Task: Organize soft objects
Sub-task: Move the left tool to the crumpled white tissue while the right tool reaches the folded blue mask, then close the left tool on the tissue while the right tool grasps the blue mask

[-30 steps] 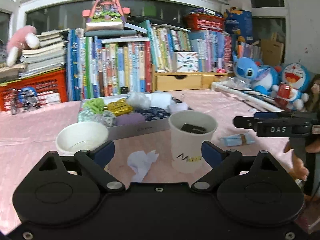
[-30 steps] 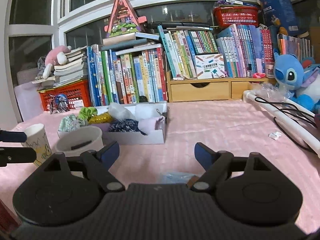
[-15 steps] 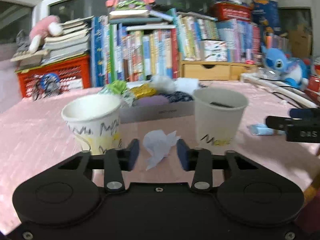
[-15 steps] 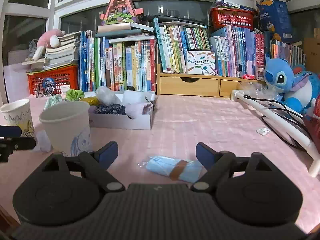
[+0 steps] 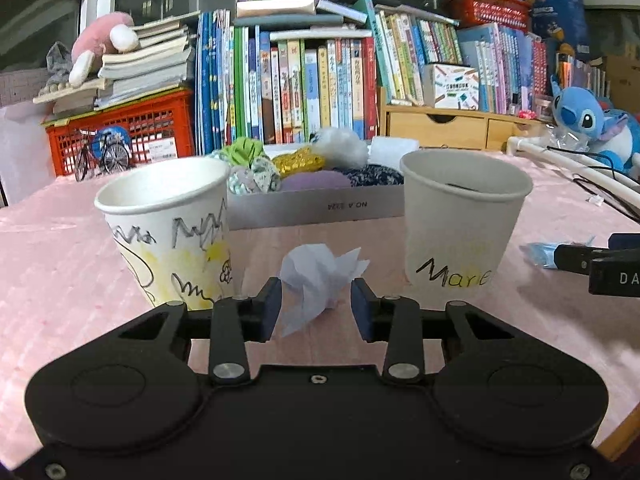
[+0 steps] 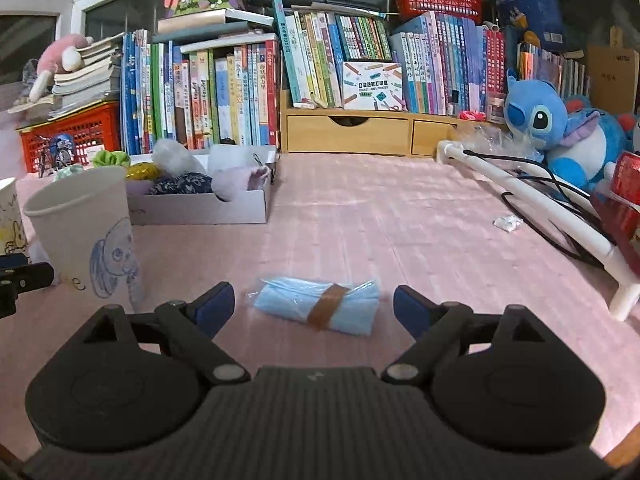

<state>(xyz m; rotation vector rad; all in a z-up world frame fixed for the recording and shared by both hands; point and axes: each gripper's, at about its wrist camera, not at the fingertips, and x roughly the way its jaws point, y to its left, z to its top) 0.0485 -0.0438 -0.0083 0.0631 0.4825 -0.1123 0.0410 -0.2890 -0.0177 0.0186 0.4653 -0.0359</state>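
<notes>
A crumpled white tissue (image 5: 316, 272) lies on the pink tablecloth between two paper cups, a scribbled one (image 5: 168, 240) and one lettered "Marie" (image 5: 460, 232). My left gripper (image 5: 316, 304) is low over the cloth with its jaws narrowed. The tissue sits between the fingertips and a gap still shows around it. A folded light-blue mask pack (image 6: 316, 306) with a brown band lies just ahead of my right gripper (image 6: 314, 298), which stands wide open around nothing. A grey box (image 5: 320, 208) of soft cloth items stands behind the cups.
In the right wrist view, a cup with an elephant drawing (image 6: 84, 236) stands left of the mask pack. A white tube stand with cables (image 6: 540, 204), a blue plush (image 6: 552, 128) and a red can (image 6: 624, 196) crowd the right side. Books line the back.
The left jaws closed from wide to narrow, and the gripper sank and advanced until the tissue lay between its tips. The right gripper dipped, bringing the mask pack into view between its fingers.
</notes>
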